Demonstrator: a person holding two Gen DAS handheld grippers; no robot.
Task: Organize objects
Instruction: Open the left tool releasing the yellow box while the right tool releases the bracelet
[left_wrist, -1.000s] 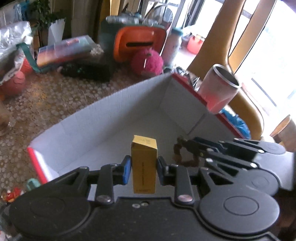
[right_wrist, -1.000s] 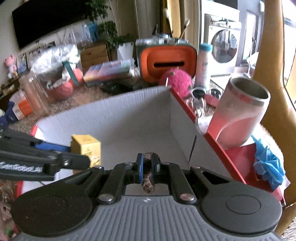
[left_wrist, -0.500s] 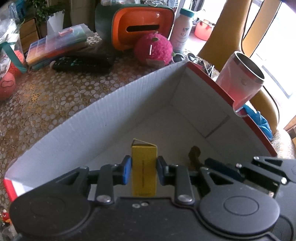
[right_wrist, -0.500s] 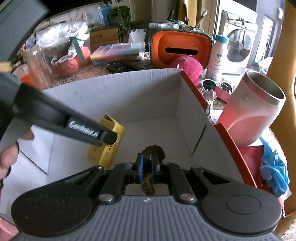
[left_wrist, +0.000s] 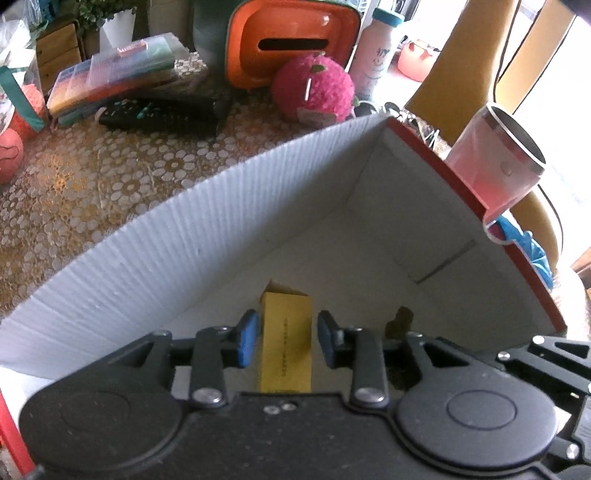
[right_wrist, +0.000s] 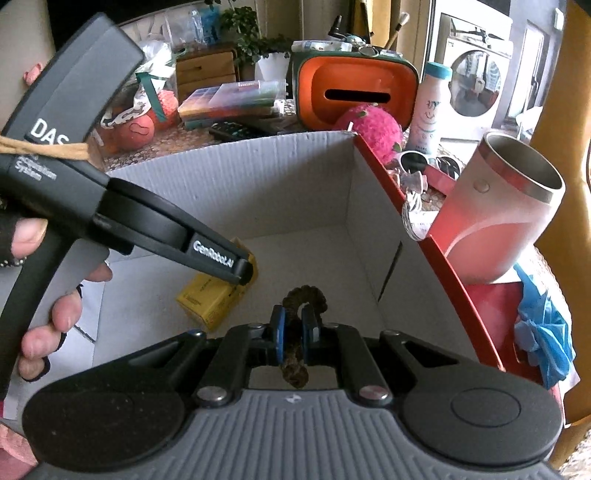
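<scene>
Trouble, if it comes, comes from the yellow carton (left_wrist: 286, 343), which now sits inside the cardboard box (left_wrist: 184, 236) near its long left wall. Our left gripper (left_wrist: 286, 341) has just been spreading its jaws, and we see a gap between each blue pad and the carton, so it is released. From our right wrist view the carton looks tilted rather than flat, though the left jaw covers part of it. If we pull the left gripper back carelessly, a pad could catch a carton face and tip or drag it.

Our right gripper (right_wrist: 293, 330) is clenched on a brown braided loop (right_wrist: 303, 299), hanging over the box floor just right of the carton. Releasing it from up here could let it roll against the carton. The two grippers are also close together inside the box, so a knock between them is possible.

We cannot see the carton's base, nor whether it rests on the floor. The loop's lower end hides behind our jaws, and what it is exactly we cannot tell. The box's near wall is cut off.
</scene>
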